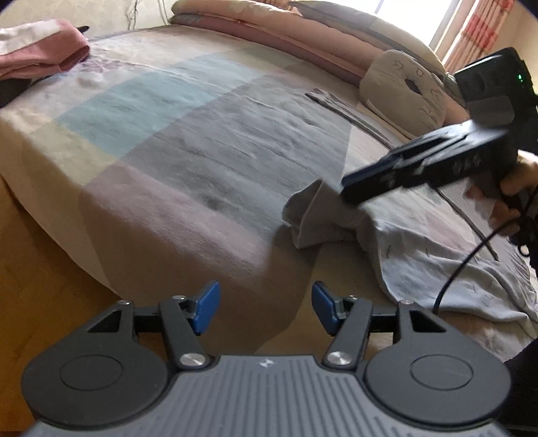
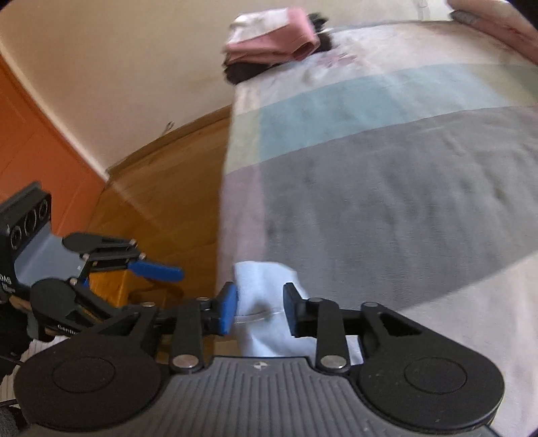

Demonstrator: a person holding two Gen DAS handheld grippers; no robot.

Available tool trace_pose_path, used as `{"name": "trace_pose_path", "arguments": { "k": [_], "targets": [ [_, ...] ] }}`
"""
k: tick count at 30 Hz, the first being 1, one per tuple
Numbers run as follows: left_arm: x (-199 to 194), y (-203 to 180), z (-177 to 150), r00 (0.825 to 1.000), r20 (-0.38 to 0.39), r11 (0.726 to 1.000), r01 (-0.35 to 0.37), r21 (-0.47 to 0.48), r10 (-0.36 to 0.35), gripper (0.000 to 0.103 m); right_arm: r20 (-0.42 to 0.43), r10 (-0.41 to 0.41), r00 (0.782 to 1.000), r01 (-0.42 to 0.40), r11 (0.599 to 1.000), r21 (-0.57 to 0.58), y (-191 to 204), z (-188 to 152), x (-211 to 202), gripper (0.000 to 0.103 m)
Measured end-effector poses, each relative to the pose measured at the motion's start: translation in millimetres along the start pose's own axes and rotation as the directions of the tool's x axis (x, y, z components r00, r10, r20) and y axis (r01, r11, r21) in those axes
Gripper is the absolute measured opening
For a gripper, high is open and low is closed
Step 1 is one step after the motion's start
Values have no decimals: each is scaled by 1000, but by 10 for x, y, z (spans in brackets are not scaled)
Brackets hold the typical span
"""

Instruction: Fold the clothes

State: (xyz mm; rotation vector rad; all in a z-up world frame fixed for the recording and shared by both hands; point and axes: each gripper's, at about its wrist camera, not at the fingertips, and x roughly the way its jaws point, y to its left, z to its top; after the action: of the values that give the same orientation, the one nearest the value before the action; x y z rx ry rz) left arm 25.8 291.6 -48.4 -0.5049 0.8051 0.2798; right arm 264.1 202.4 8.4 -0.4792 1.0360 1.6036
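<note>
The pale garment (image 1: 420,248) is seen crumpled at the near right edge of the bed (image 1: 208,141), not yet spread for folding. The right claw (image 2: 259,309) is parted, cloth lying between its pads ungripped. The left claw (image 1: 265,309) is held open and empty, likely readied for a corner.

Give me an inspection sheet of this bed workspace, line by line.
Surface: bed cover, colour blocks, wrinkled.
Job's things: white garment crumpled at the near edge; one bunched end lies between the right gripper's fingers.
Clutter: folded pink stack at far corner; cushion; pillows.
Grippers: left gripper open, empty; right gripper open, pads not pressing.
Cables: black cable over the garment.
Surroundings: wooden floor, curtain.
</note>
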Motion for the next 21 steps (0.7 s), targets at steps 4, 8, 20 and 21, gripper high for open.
{"name": "trace_pose_path", "arguments": {
  "k": [4, 8, 20, 21],
  "targets": [
    [145, -83, 64, 994, -14, 993, 111, -40, -111, 61, 71, -53, 996, 44, 993, 114, -239, -218, -430, 52],
    [424, -226, 112, 963, -52, 960, 258, -105, -264, 68, 130, -109, 985, 79, 973, 218, -391, -623, -792, 60],
    [540, -207, 314, 993, -18, 984, 116, -136, -120, 65, 173, -317, 932, 177, 818, 547, -551, -2006, -1440, 63],
    [511, -218, 353, 997, -10, 993, 74, -96, -75, 65, 178, -329, 927, 178, 807, 563, -533, -2092, -1476, 63]
  ]
}}
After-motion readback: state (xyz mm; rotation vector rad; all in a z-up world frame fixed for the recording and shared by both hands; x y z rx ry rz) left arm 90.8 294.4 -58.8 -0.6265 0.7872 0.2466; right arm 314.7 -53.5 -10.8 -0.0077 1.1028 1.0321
